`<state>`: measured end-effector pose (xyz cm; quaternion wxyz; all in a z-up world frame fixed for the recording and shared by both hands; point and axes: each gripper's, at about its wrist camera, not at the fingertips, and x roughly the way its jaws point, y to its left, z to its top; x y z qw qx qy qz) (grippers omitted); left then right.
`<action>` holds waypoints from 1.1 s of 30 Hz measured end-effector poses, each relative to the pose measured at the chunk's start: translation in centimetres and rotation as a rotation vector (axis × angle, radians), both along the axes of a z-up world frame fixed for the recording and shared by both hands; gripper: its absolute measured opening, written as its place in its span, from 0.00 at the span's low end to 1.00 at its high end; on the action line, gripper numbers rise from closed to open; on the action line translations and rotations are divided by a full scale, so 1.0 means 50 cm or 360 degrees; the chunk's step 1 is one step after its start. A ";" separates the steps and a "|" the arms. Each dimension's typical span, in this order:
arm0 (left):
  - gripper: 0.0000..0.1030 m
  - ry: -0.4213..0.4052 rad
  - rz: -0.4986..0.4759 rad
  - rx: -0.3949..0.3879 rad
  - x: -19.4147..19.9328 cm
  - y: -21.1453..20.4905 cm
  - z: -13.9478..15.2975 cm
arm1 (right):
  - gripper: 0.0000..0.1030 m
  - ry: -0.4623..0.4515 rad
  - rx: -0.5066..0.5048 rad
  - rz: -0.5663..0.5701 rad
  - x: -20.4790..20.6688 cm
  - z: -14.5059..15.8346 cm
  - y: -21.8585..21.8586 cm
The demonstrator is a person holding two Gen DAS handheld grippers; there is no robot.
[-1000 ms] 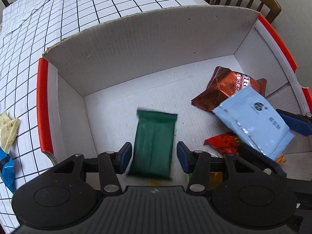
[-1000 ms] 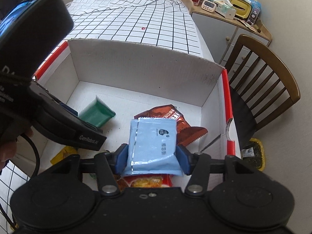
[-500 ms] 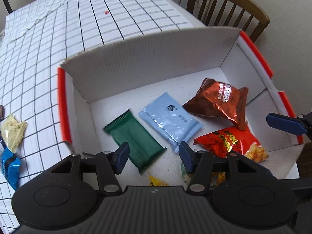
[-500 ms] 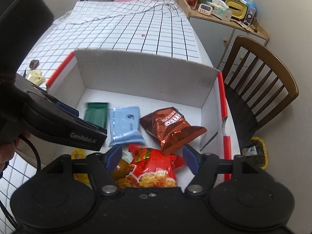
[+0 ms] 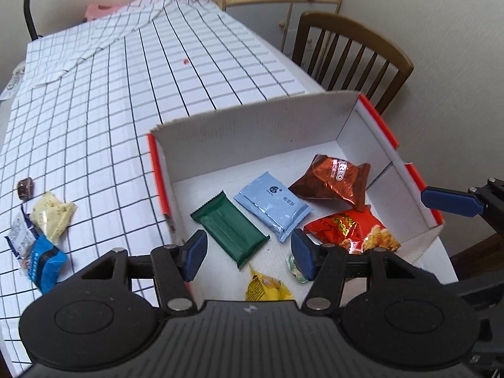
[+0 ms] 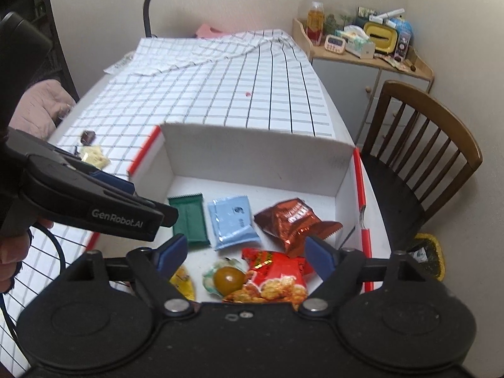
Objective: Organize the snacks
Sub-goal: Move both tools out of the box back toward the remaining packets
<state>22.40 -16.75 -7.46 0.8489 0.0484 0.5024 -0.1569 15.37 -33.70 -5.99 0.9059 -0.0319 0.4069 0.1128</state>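
Both grippers hang over the white cardboard box (image 5: 258, 126) on the checked tablecloth (image 5: 126, 94) and neither holds anything — the left gripper (image 5: 249, 253) has its fingers parted over bare air, and the right gripper (image 6: 245, 252) has just been opening, jaws wide with nothing between them. In the box the green packet (image 5: 230, 228) and the pale blue packet (image 5: 274, 209) lie flat side by side, the brown bag (image 5: 334, 182) and the red bag (image 5: 349, 228) to their right, a yellow packet (image 5: 266, 288) nearest. More snacks (image 5: 41, 230) lie loose on the cloth, left of the box
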 end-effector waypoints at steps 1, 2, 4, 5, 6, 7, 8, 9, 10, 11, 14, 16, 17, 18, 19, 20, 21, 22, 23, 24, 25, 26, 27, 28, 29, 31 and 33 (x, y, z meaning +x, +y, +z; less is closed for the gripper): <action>0.56 -0.0019 0.0003 -0.0003 -0.007 0.007 0.007 | 0.80 -0.0008 0.0017 0.0000 -0.005 0.007 0.005; 0.56 -0.0036 0.0006 -0.0008 -0.014 0.014 0.014 | 0.80 -0.0015 0.0033 -0.0001 -0.008 0.012 0.008; 0.56 -0.0065 0.0015 -0.0015 -0.028 0.029 0.026 | 0.80 -0.0029 0.0059 0.0001 -0.015 0.022 0.017; 0.56 -0.0080 0.0018 -0.0020 -0.036 0.036 0.031 | 0.80 -0.0036 0.0070 0.0005 -0.018 0.027 0.023; 0.56 -0.0091 0.0022 -0.0022 -0.043 0.043 0.036 | 0.80 -0.0044 0.0082 0.0009 -0.021 0.031 0.029; 0.56 -0.0101 0.0032 -0.0025 -0.049 0.052 0.042 | 0.80 -0.0049 0.0093 0.0016 -0.024 0.035 0.037; 0.56 -0.0114 0.0041 -0.0029 -0.054 0.061 0.046 | 0.81 -0.0055 0.0102 0.0024 -0.027 0.038 0.043; 0.57 -0.0126 0.0049 -0.0035 -0.060 0.070 0.051 | 0.82 -0.0061 0.0110 0.0032 -0.029 0.041 0.050; 0.57 -0.0136 0.0058 -0.0041 -0.065 0.081 0.054 | 0.83 -0.0066 0.0119 0.0039 -0.033 0.044 0.057; 0.57 -0.0144 0.0066 -0.0045 -0.071 0.090 0.058 | 0.83 -0.0070 0.0127 0.0050 -0.036 0.046 0.065; 0.58 -0.0170 0.0091 -0.0062 -0.089 0.124 0.068 | 0.83 -0.0079 0.0152 0.0079 -0.046 0.051 0.088; 0.60 -0.0202 0.0111 -0.0070 -0.102 0.149 0.075 | 0.85 -0.0081 0.0185 0.0101 -0.052 0.054 0.104; 0.61 -0.0218 0.0120 -0.0075 -0.109 0.162 0.078 | 0.88 -0.0088 0.0200 0.0109 -0.055 0.056 0.112; 0.61 -0.0232 0.0129 -0.0082 -0.115 0.177 0.082 | 0.89 -0.0103 0.0216 0.0116 -0.059 0.059 0.121; 0.62 -0.0246 0.0138 -0.0088 -0.121 0.190 0.085 | 0.91 -0.0120 0.0233 0.0124 -0.063 0.062 0.129; 0.62 -0.0258 0.0151 -0.0092 -0.126 0.204 0.088 | 0.91 -0.0133 0.0246 0.0132 -0.066 0.066 0.139; 0.62 -0.0271 0.0163 -0.0094 -0.131 0.218 0.091 | 0.92 -0.0144 0.0258 0.0142 -0.068 0.068 0.148; 0.62 -0.0281 0.0172 -0.0097 -0.136 0.231 0.092 | 0.92 -0.0153 0.0270 0.0153 -0.069 0.070 0.157; 0.62 -0.0289 0.0183 -0.0100 -0.140 0.247 0.094 | 0.92 -0.0160 0.0281 0.0162 -0.070 0.072 0.167; 0.63 -0.0295 0.0193 -0.0103 -0.144 0.261 0.094 | 0.93 -0.0164 0.0291 0.0170 -0.070 0.073 0.178; 0.63 -0.0299 0.0202 -0.0105 -0.147 0.276 0.094 | 0.93 -0.0167 0.0299 0.0177 -0.070 0.073 0.189; 0.66 -0.0300 0.0212 -0.0105 -0.151 0.290 0.093 | 0.94 -0.0169 0.0303 0.0185 -0.070 0.073 0.201; 0.70 -0.0302 0.0229 -0.0109 -0.154 0.306 0.092 | 0.95 -0.0172 0.0302 0.0193 -0.070 0.073 0.213; 0.70 -0.0307 0.0246 -0.0113 -0.157 0.322 0.092 | 0.98 -0.0177 0.0300 0.0197 -0.069 0.073 0.224; 0.70 -0.0312 0.0261 -0.0114 -0.159 0.339 0.091 | 0.99 -0.0186 0.0302 0.0199 -0.069 0.072 0.235; 0.71 -0.0318 0.0289 -0.0111 -0.161 0.372 0.086 | 0.99 -0.0186 0.0302 0.0213 -0.067 0.069 0.256; 0.71 -0.0327 0.0320 -0.0112 -0.161 0.409 0.081 | 0.99 -0.0174 0.0307 0.0220 -0.062 0.064 0.277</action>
